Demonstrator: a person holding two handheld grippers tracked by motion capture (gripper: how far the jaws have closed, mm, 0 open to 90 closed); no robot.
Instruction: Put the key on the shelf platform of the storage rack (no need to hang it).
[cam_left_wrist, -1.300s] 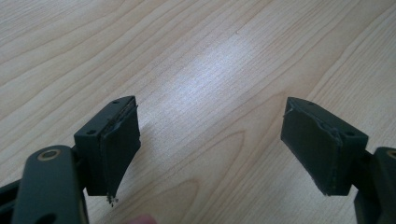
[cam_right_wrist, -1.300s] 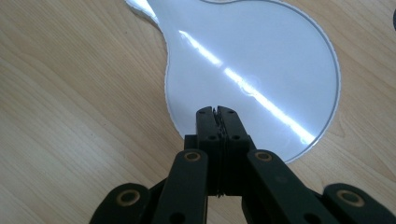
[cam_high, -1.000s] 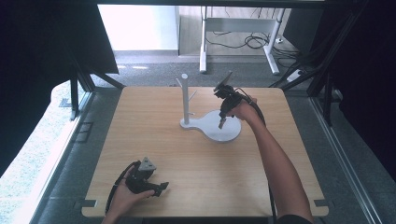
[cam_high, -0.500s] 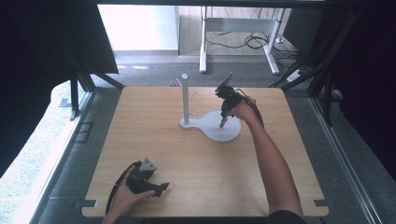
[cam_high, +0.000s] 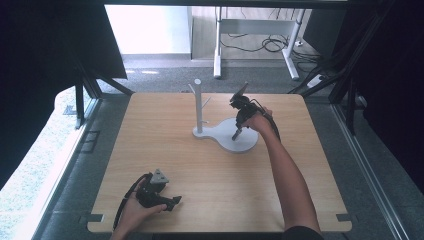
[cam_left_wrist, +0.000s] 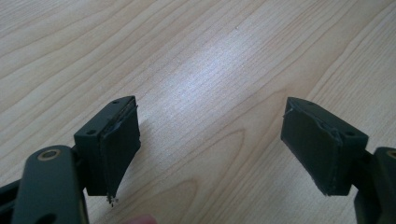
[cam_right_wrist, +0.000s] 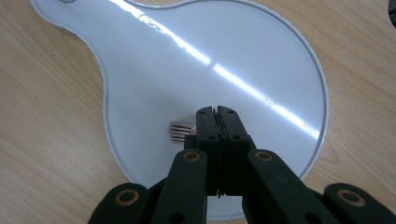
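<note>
A white stand with an upright branched post (cam_high: 198, 105) and a round dish (cam_high: 239, 142) sits at the table's far middle. My right gripper (cam_high: 235, 136) points down over the dish (cam_right_wrist: 243, 51), its jaws pressed together. A small ribbed metal piece (cam_right_wrist: 182, 131) sticks out beside the left jaw just above the dish and looks pinched there. My left gripper (cam_high: 175, 201) rests near the table's front left edge in a hand. Its jaws stand wide apart, and between its pads (cam_left_wrist: 119, 147) there is bare wood.
The wooden table (cam_high: 165, 145) has open room between the stand and the left gripper. A black frame with struts rings the table. Beyond the far edge are a white desk's legs (cam_high: 218, 45) and cables on the floor.
My right gripper has come down from beside the post's branches to just above the dish. The left gripper has stayed where it was.
</note>
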